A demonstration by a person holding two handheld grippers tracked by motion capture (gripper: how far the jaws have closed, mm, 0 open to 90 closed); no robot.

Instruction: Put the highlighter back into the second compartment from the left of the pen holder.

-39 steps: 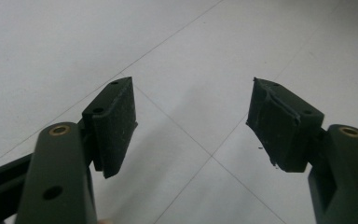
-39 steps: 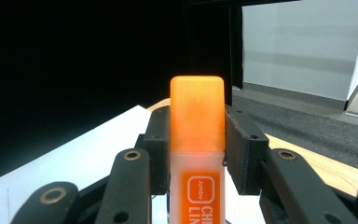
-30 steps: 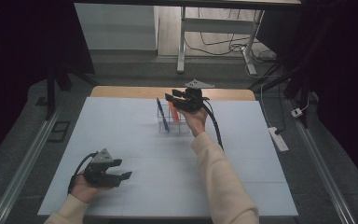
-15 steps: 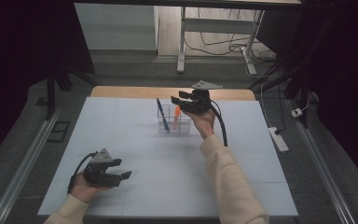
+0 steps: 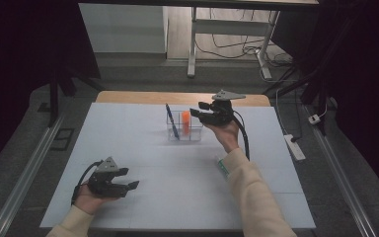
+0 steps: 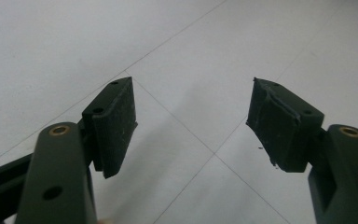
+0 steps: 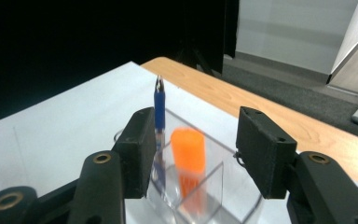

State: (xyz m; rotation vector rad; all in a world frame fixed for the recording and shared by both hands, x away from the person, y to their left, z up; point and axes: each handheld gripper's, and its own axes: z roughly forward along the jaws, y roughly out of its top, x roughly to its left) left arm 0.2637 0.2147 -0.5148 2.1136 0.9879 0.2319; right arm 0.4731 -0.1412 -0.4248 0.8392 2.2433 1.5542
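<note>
A clear acrylic holder (image 5: 192, 134) stands at the far middle of the white table top (image 5: 177, 173). In it an orange marker (image 5: 185, 121) stands upright and a blue pen (image 5: 171, 120) leans. My right gripper (image 5: 201, 114) hovers just right of the holder and points left at it. Its jaws have just been opening and nothing is between them. In the right gripper view the orange marker (image 7: 189, 158) and blue pen (image 7: 159, 107) stand in the holder (image 7: 235, 196) beyond my right gripper (image 7: 196, 135). My left gripper (image 5: 131, 185) rests open at the near left, over bare table (image 6: 193, 100).
A strip of bare wooden table edge (image 5: 143, 97) runs behind the white top. A white power strip (image 5: 294, 146) lies on the floor at the right. Metal rails (image 5: 24, 177) flank the table. Desk legs and cables (image 5: 227, 44) stand beyond.
My right gripper has drawn back to the right, away from the holder, with its jaws wider. The orange marker now stands free in the holder. The left hand has stayed put.
</note>
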